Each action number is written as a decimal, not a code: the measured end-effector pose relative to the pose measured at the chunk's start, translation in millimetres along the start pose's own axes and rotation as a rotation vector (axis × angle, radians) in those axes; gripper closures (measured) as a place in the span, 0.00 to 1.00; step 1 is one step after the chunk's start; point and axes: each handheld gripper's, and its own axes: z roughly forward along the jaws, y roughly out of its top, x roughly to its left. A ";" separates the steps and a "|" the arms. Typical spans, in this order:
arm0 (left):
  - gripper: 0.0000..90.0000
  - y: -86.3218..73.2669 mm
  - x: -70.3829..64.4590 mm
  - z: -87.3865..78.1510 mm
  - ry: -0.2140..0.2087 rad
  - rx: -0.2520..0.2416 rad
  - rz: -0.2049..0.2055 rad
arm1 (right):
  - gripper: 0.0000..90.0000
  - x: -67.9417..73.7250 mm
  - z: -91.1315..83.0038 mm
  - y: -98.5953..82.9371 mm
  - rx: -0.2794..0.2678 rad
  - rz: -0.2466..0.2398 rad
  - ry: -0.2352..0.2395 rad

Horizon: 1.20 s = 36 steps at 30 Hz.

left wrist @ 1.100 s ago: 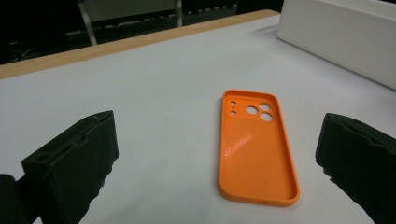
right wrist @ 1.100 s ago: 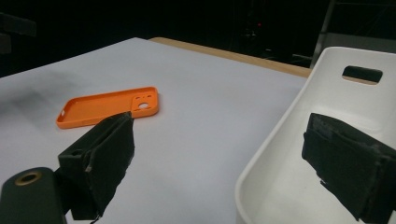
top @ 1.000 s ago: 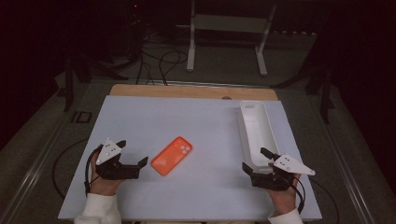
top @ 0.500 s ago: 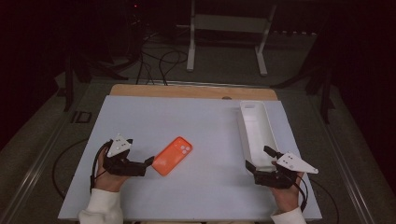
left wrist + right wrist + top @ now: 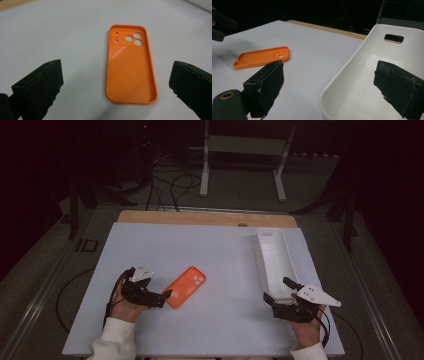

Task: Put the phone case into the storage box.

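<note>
White table (image 5: 220, 250): white bin (image 5: 274, 262) empty, orange phone case (image 5: 186, 286) outside.

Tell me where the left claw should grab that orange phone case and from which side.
Grip the orange phone case across its two long raised edges, near the plain end away from the camera holes. Come in from that near short end, where the open left claw already straddles it. It lies flat, hollow side up, so those thin walls are probably the only purchase.
</note>
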 end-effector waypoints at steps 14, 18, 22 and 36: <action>0.00 4.8 -4.6 18.7 -0.017 0.084 0.021 | 0.10 0.0 0.0 -0.5 0.004 0.004 0.001; 0.00 5.5 -6.0 22.9 -0.019 0.106 0.031 | 0.10 0.1 0.2 -0.5 0.004 0.002 0.002; 0.00 6.1 -8.2 27.1 -0.021 0.123 0.040 | 0.10 0.0 0.3 -0.5 0.004 0.001 0.002; 0.00 7.3 -14.4 40.2 -0.034 0.164 0.062 | 0.10 0.2 0.6 -0.5 0.007 0.005 0.003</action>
